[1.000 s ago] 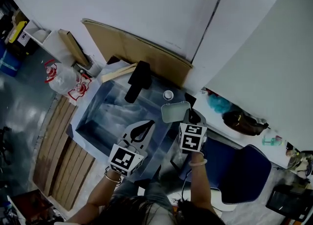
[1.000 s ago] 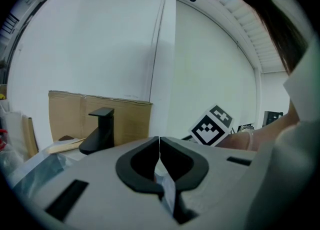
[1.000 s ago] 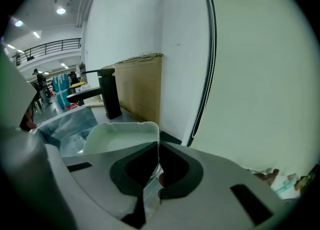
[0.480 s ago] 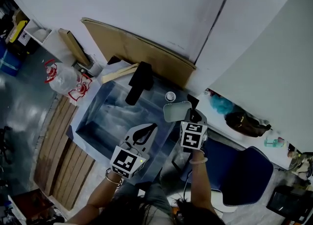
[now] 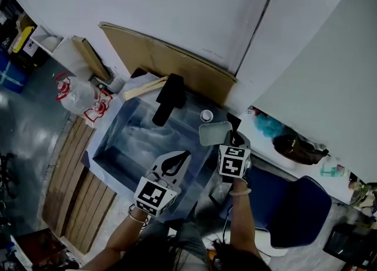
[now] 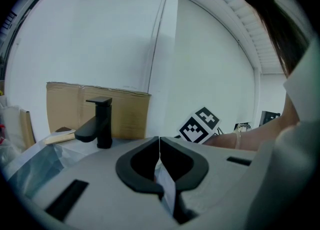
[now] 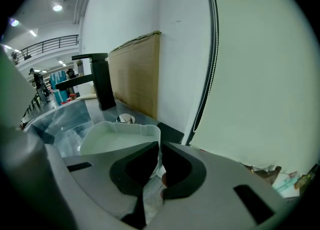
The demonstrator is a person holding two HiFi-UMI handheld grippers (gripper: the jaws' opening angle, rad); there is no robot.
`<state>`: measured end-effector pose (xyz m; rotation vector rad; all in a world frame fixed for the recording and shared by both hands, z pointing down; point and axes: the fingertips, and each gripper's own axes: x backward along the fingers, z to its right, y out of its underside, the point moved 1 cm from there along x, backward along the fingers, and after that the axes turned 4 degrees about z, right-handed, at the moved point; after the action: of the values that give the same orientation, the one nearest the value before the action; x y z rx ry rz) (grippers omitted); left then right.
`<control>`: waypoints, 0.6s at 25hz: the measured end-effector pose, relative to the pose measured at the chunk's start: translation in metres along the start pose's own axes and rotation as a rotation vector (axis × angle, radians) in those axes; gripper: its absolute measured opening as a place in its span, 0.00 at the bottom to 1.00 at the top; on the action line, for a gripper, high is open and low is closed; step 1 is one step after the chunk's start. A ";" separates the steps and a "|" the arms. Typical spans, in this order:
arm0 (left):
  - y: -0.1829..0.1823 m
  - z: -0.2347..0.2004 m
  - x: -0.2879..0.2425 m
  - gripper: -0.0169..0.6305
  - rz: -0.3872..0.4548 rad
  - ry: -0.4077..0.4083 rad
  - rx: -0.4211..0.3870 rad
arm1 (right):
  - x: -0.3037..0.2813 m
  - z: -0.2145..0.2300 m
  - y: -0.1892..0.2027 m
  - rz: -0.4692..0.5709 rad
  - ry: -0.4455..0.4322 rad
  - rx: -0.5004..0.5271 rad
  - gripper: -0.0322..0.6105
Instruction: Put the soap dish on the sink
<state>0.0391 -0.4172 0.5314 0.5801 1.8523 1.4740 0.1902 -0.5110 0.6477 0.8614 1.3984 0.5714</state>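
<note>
Clamping the near rim, the right gripper holds the soap dish jutting ahead of it.

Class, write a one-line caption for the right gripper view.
Right gripper pinches the soap dish rim, black faucet beyond.

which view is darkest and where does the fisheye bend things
Head view is darkest, the pale soap dish standing out; right gripper view bows the black wall strip; left gripper view has black corners but keeps the faucet sharp.
</note>
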 end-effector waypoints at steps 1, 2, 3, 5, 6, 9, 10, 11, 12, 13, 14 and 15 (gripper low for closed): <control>0.000 0.001 0.001 0.04 0.000 0.000 -0.001 | 0.001 0.001 0.000 0.001 0.001 0.003 0.10; 0.000 0.002 0.002 0.04 0.000 -0.001 -0.002 | 0.002 0.001 0.000 0.006 0.001 0.003 0.10; 0.000 0.003 0.003 0.04 0.000 -0.003 -0.004 | 0.003 0.001 -0.001 0.012 0.000 0.001 0.10; -0.002 0.005 0.006 0.04 0.001 -0.005 -0.005 | 0.007 0.001 -0.004 0.028 -0.002 -0.004 0.10; -0.002 0.006 0.007 0.04 0.002 -0.006 -0.006 | 0.009 0.001 -0.006 0.038 -0.003 -0.006 0.10; -0.004 0.010 0.011 0.04 0.007 -0.010 -0.011 | 0.019 0.000 -0.011 0.068 -0.011 -0.008 0.10; -0.005 0.012 0.013 0.04 0.009 -0.013 -0.013 | 0.022 0.000 -0.013 0.078 -0.013 -0.009 0.10; -0.007 0.013 0.015 0.04 0.014 -0.016 -0.016 | 0.026 0.000 -0.014 0.087 -0.015 -0.009 0.10; -0.010 0.015 0.016 0.04 0.018 -0.018 -0.018 | 0.030 -0.001 -0.016 0.097 -0.017 -0.010 0.10; -0.012 0.017 0.018 0.04 0.023 -0.020 -0.021 | 0.034 -0.001 -0.017 0.105 -0.019 -0.011 0.10; -0.013 0.019 0.020 0.04 0.028 -0.022 -0.025 | 0.038 -0.001 -0.018 0.112 -0.021 -0.012 0.10; -0.015 0.021 0.022 0.04 0.033 -0.024 -0.028 | 0.042 -0.002 -0.018 0.118 -0.022 -0.013 0.10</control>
<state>0.0413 -0.3919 0.5092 0.6146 1.8087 1.5062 0.1911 -0.4886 0.6078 0.9415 1.3283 0.6583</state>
